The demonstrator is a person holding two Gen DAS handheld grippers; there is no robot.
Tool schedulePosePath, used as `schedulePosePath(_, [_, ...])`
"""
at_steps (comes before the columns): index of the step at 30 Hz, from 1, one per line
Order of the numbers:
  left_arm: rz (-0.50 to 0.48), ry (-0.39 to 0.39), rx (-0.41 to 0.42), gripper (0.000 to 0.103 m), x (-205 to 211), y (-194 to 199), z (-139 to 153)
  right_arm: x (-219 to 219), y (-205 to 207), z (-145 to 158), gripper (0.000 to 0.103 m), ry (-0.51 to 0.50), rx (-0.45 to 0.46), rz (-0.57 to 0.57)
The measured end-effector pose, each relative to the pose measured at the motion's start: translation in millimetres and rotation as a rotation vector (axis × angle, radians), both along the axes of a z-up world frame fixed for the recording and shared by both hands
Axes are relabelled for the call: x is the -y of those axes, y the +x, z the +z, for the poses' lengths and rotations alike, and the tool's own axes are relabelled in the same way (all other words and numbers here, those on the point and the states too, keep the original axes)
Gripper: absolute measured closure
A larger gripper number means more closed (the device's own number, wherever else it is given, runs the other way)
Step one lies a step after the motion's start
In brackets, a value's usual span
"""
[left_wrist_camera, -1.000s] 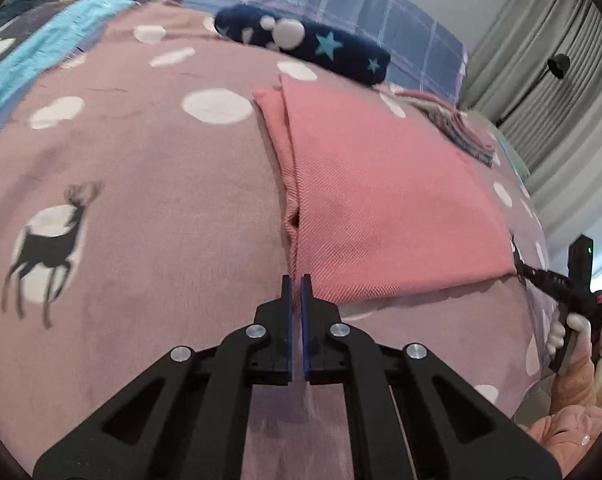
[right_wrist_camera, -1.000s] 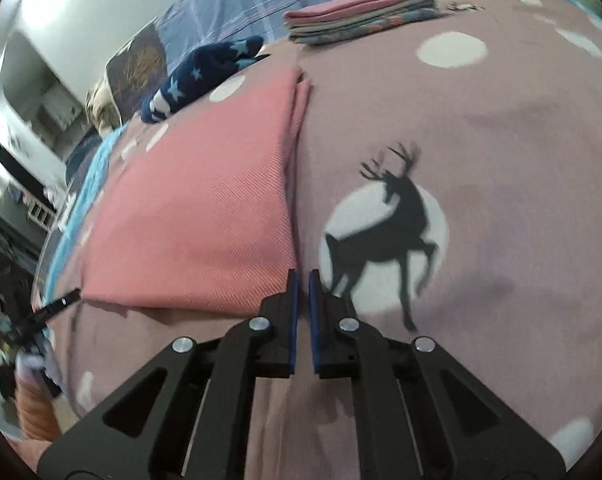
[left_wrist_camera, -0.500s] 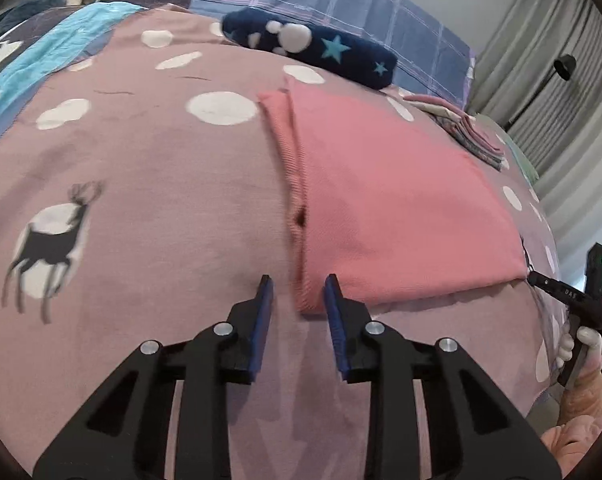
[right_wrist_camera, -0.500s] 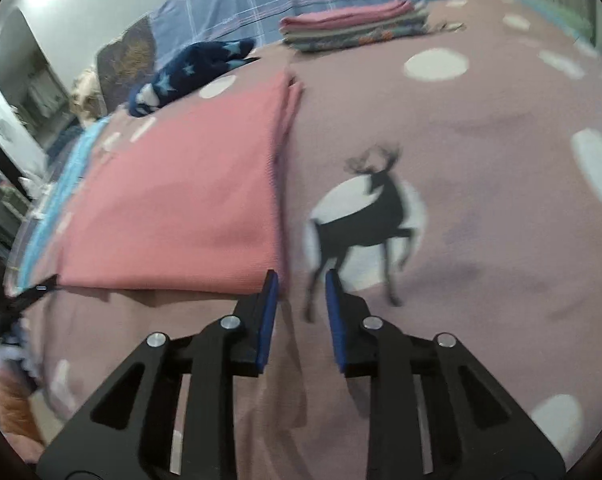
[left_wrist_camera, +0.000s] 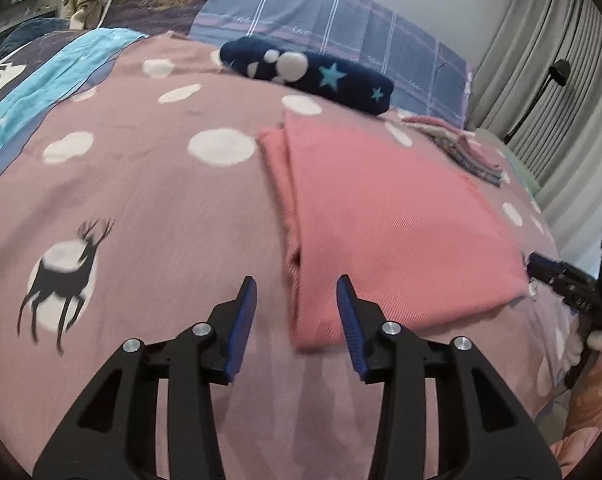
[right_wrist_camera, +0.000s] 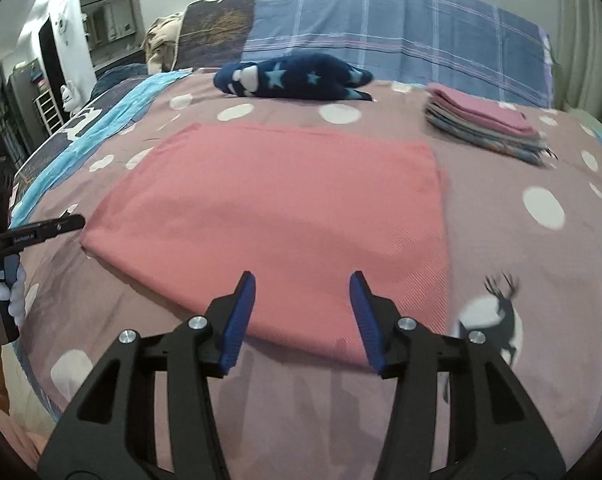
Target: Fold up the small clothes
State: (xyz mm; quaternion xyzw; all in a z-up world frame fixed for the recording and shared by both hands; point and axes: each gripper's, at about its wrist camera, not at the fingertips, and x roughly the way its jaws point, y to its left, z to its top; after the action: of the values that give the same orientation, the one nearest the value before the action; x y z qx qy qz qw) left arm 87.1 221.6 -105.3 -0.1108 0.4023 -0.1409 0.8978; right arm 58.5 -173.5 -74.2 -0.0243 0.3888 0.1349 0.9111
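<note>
A pink cloth (left_wrist_camera: 385, 220) lies folded flat on the mauve bedspread (left_wrist_camera: 141, 208); it also shows in the right wrist view (right_wrist_camera: 285, 216). My left gripper (left_wrist_camera: 297, 292) is open and empty, just above the cloth's near left corner. My right gripper (right_wrist_camera: 301, 286) is open and empty, over the cloth's near edge. Each gripper shows at the edge of the other's view, the right one (left_wrist_camera: 561, 280) at the cloth's right corner and the left one (right_wrist_camera: 41, 232) at its left corner.
A stack of folded cloths (right_wrist_camera: 485, 126) sits at the back right of the bed. A navy star-patterned bundle (right_wrist_camera: 293, 78) lies behind the pink cloth. Plaid pillows (right_wrist_camera: 381, 32) line the headboard. Curtains and a lamp (left_wrist_camera: 557, 72) stand at the right.
Both grippers have opened, let go of the pink cloth's near corners and drawn back a little. The right gripper has swung left to face the cloth's middle.
</note>
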Motion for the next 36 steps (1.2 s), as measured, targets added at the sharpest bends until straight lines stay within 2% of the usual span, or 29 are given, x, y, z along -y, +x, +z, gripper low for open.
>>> schedulePosePath(4, [-0.056, -0.027, 0.007, 0.059, 4.1, 35.7, 5.2, -10.8, 0.7, -3.3, 0.053, 0.014, -0.027, 0.015])
schedulePosePath(9, [-0.072, -0.028, -0.088, 0.048, -1.2, 114.7, -8.8, -25.3, -3.0, -6.1, 0.053, 0.003, -0.043, 0.031])
schedulePosePath(12, [-0.075, -0.1, -0.129, 0.049, -3.7, 156.0, -20.8, -29.7, -2.6, -6.9, 0.052, -0.011, -0.052, 0.022])
schedulePosePath(13, [-0.068, -0.133, -0.127, 0.082, -5.0, 166.5, -22.0, -30.2, -1.3, -8.1, 0.052, -0.011, -0.057, 0.016])
schedulePosePath(14, [-0.06, -0.178, -0.131, 0.098, -7.7, 178.6, -22.1, -29.5, 0.0, -9.2, 0.052, -0.011, -0.066, 0.002])
schedulePosePath(15, [-0.036, -0.224, -0.12, 0.098, -12.5, 184.7, -17.4, -28.9, 1.0, -9.4, 0.052, -0.01, -0.07, -0.007])
schedulePosePath(16, [-0.018, -0.237, -0.092, 0.1, -15.3, 185.2, -11.1, -28.3, 1.7, -9.9, 0.052, -0.009, -0.074, -0.014])
schedulePosePath(17, [0.005, -0.219, -0.033, 0.101, -19.5, 183.1, 0.3, -27.9, 1.7, -10.1, 0.052, -0.009, -0.076, -0.016])
schedulePosePath(19, [0.057, -0.149, 0.034, 0.101, -29.5, 177.2, 11.9, -27.3, 2.9, -11.8, 0.051, -0.022, -0.083, -0.017])
schedulePosePath(21, [0.067, -0.164, 0.021, 0.101, -40.6, 176.2, 10.6, -26.8, 6.0, -14.4, 0.051, -0.032, -0.09, -0.015])
schedulePosePath(22, [0.063, -0.182, 0.016, 0.1, -44.4, 174.0, 9.8, -26.8, 7.4, -15.8, 0.051, -0.036, -0.093, -0.014])
schedulePosePath(24, [0.027, -0.182, 0.008, 0.09, -42.5, 165.5, 10.0, -26.9, 11.1, -17.8, 0.051, -0.045, -0.099, -0.01])
schedulePosePath(26, [-0.029, -0.173, 0.004, 0.076, -30.6, 155.1, 10.9, -21.3, 16.5, -16.0, 0.051, -0.05, -0.093, -0.026])
schedulePosePath(27, [-0.064, -0.174, 0.009, 0.075, -23.9, 150.5, 10.7, -12.9, 21.4, -12.1, 0.051, -0.047, -0.083, -0.058])
schedulePosePath(29, [-0.147, -0.136, 0.022, 0.057, -3.9, 144.2, 12.2, 13.5, 35.7, -3.5, 0.05, -0.006, -0.072, -0.128])
schedulePosePath(32, [-0.165, 0.015, 0.01, 0.054, 20.9, 152.5, 4.5, 65.5, 75.2, -0.9, 0.047, 0.087, -0.102, -0.217])
schedulePosePath(35, [-0.099, 0.026, -0.074, 0.054, 18.2, 173.9, -10.7, 107.9, 117.5, -11.7, 0.046, 0.168, -0.148, -0.268])
schedulePosePath(36, [-0.07, 0.04, -0.094, 0.054, 15.8, 180.1, -15.0, 123.0, 134.7, -19.3, 0.045, 0.23, -0.184, -0.283])
